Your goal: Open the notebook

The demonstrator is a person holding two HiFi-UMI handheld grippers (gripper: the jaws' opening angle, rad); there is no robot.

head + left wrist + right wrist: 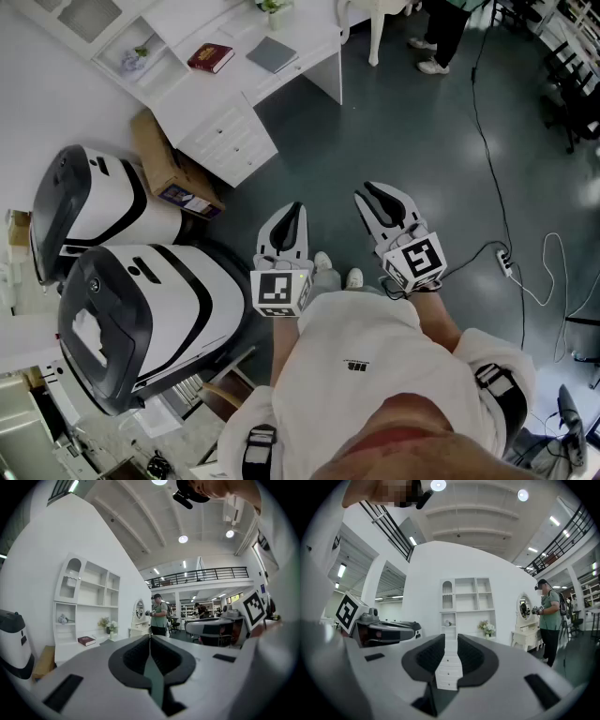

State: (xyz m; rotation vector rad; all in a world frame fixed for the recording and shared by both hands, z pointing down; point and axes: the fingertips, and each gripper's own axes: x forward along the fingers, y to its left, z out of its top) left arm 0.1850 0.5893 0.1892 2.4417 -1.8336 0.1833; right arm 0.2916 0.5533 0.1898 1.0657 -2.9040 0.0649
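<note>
White desk (314,42) with a drawer unit (225,141) stands at the far edge of the head view, and on its top lie a red book (211,57) and, just to its right, the grey notebook (273,53), flat and closed. A cardboard box (164,164) leans against the drawers, and two large white-and-black machines (89,202) fill the left side, the nearer one close beside the person's left arm. On the dark teal floor (394,122) a black cable (492,141) runs down to a power strip (506,262) on the right, and another person (441,37) stands past the desk's end. The left gripper (296,208) and the right gripper (373,195) are held side by side in the air above the person's shoes, both aimed toward the desk; the notebook is well apart from them, up and slightly left, with a stretch of floor between. In the left gripper view the pads meet at their tips with nothing caught. In the right gripper view the jaws stand a narrow gap apart and empty, the drawers showing through it, with a white shelf unit (466,597) above.
</note>
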